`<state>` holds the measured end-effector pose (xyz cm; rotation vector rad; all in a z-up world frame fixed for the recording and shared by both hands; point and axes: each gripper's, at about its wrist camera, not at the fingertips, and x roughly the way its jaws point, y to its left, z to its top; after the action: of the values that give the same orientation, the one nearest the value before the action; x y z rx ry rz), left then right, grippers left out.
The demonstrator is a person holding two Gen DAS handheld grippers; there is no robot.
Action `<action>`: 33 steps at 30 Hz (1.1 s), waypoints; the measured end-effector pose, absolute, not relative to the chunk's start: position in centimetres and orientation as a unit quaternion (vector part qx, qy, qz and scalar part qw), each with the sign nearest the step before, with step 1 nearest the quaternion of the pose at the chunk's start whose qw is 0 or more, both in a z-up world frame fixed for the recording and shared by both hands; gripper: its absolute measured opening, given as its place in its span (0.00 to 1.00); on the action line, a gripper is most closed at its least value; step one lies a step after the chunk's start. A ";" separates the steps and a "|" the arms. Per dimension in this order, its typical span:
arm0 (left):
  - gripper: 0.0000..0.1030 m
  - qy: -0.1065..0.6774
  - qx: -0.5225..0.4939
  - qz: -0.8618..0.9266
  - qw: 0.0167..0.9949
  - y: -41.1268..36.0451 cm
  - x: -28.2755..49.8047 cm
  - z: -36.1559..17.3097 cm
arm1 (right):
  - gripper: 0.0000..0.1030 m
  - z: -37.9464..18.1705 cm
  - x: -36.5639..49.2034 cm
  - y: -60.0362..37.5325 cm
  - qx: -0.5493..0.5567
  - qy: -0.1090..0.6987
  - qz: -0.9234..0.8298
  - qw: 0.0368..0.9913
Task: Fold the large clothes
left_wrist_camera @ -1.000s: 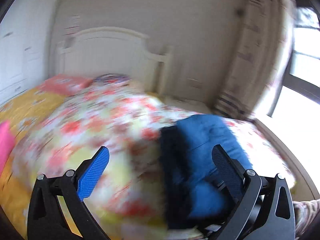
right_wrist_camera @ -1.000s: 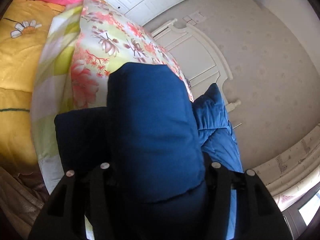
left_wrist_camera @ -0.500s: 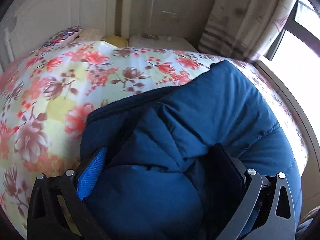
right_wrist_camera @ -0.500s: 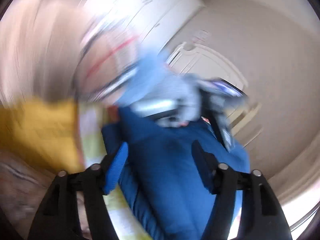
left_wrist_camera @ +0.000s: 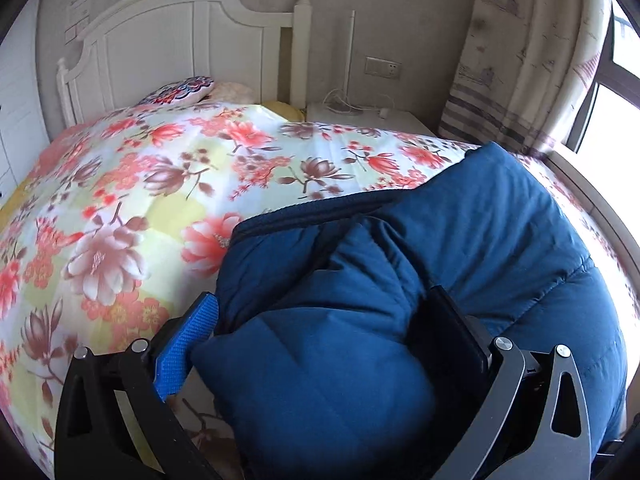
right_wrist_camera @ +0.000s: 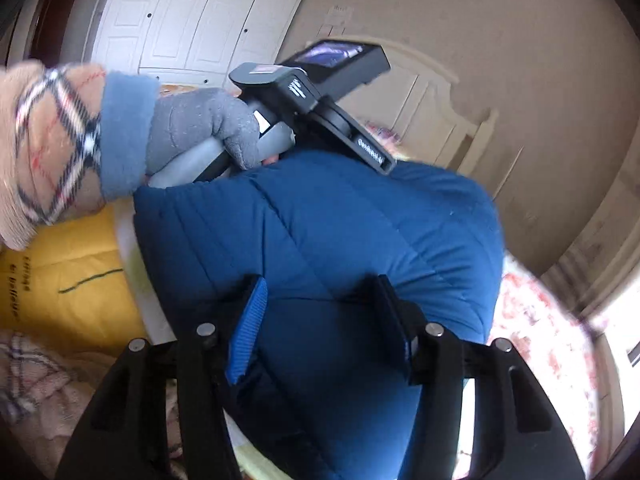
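A puffy dark blue padded jacket (left_wrist_camera: pixel 460 240) lies bunched on the floral quilt (left_wrist_camera: pixel 160 184) of the bed. My left gripper (left_wrist_camera: pixel 324 332) has its jaws wide apart around a thick fold of the jacket, touching it on both sides. In the right wrist view the jacket (right_wrist_camera: pixel 340 220) fills the middle. My right gripper (right_wrist_camera: pixel 320 320) stands open over it with jacket fabric between the fingers. The left gripper's body (right_wrist_camera: pixel 316 92), held by a grey-gloved hand (right_wrist_camera: pixel 192 128), rests on the jacket's far side.
A white headboard (left_wrist_camera: pixel 180 40) and a patterned pillow (left_wrist_camera: pixel 180 90) are at the bed's far end. A white nightstand (left_wrist_camera: pixel 360 116), a curtain (left_wrist_camera: pixel 520 52) and a window are to the right. A yellow blanket (right_wrist_camera: pixel 68 280) and white wardrobe doors (right_wrist_camera: pixel 192 20) are on the left.
The right gripper let go of the jacket and opened. The left gripper came down over the jacket and now has a fold between its jaws.
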<state>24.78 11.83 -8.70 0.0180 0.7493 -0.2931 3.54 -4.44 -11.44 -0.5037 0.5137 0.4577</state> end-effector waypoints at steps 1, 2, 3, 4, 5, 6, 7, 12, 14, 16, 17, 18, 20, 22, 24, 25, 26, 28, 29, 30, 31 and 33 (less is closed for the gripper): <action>0.96 0.365 0.009 -0.142 0.920 11.9 24.8 -8.7 | 0.54 -11.3 3.9 -4.5 -0.243 0.257 0.233 0.906; 0.96 0.365 0.012 -0.141 0.920 11.8 24.8 -8.7 | 0.54 -11.2 4.3 -4.7 -0.238 0.265 0.245 0.902; 0.96 0.364 0.017 -0.136 0.921 11.7 24.7 -8.6 | 0.55 -11.0 4.9 -5.1 -0.229 0.277 0.264 0.895; 0.96 0.360 0.023 -0.129 0.924 11.6 24.5 -8.5 | 0.54 -10.5 5.6 -5.4 -0.218 0.288 0.287 0.887; 0.96 0.354 0.035 -0.114 0.928 11.4 24.2 -8.3 | 0.52 -9.9 6.0 -6.0 -0.208 0.294 0.301 0.883; 0.96 0.351 0.041 -0.108 0.929 11.3 24.1 -8.3 | 0.52 -8.6 6.6 -7.0 -0.194 0.291 0.308 0.885; 0.96 0.348 0.048 -0.101 0.931 11.1 23.9 -8.2 | 0.52 -7.0 7.6 -8.3 -0.188 0.267 0.281 0.902; 0.96 0.351 0.049 -0.087 0.931 11.2 24.0 -8.2 | 0.25 -2.6 17.9 -14.3 -0.073 0.247 0.216 0.942; 0.96 0.342 0.058 -0.070 0.935 11.1 23.6 -8.0 | 0.21 -2.7 22.9 -16.2 -0.026 0.273 0.208 0.939; 0.96 0.331 0.067 -0.048 0.940 11.1 23.2 -7.9 | 0.22 -4.8 28.3 -16.7 -0.019 0.324 0.203 0.924; 0.96 0.329 0.068 -0.035 0.941 11.3 23.1 -7.9 | 0.24 -6.9 30.4 -16.3 -0.028 0.359 0.211 0.909; 0.96 0.328 0.063 -0.028 0.942 11.6 23.1 -7.9 | 0.26 -8.9 32.2 -15.5 -0.049 0.379 0.218 0.898; 0.96 0.336 0.051 -0.028 0.940 12.2 23.4 -8.2 | 0.27 -10.6 33.3 -14.1 -0.074 0.381 0.226 0.894; 0.96 0.342 0.043 -0.034 0.938 12.5 23.6 -8.3 | 0.27 -10.4 33.5 -13.8 -0.076 0.396 0.225 0.887; 0.96 0.343 0.045 -0.036 0.938 12.5 23.7 -8.3 | 0.36 -9.4 33.1 -13.1 -0.107 0.402 0.217 0.883; 0.96 0.342 0.045 -0.036 0.938 12.4 23.7 -8.4 | 0.38 -8.7 32.5 -12.7 -0.115 0.393 0.205 0.889; 0.96 0.342 0.044 -0.036 0.938 12.4 23.6 -8.4 | 0.38 -7.6 32.3 -12.9 -0.112 0.371 0.187 0.903; 0.96 0.339 0.042 -0.035 0.939 12.5 23.5 -8.4 | 0.38 -6.7 32.4 -14.3 -0.073 0.352 0.159 0.920; 0.96 0.339 0.041 -0.034 0.939 12.5 23.5 -8.4 | 0.38 -7.1 32.9 -14.7 -0.060 0.359 0.151 0.919; 0.96 0.339 0.041 -0.034 0.939 12.5 23.5 -8.4 | 0.44 -8.5 33.9 -14.8 -0.061 0.386 0.143 0.909; 0.96 0.340 0.040 -0.032 0.939 12.6 23.5 -8.4 | 0.43 -10.7 35.0 -14.4 -0.068 0.422 0.148 0.892; 0.96 0.347 0.031 -0.034 0.937 12.9 23.8 -8.6 | 0.45 -11.8 35.5 -15.0 -0.020 0.423 0.167 0.890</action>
<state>23.81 12.89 -8.57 0.0636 0.7098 -0.0699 35.48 -15.04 -11.83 -0.0420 0.8788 0.3458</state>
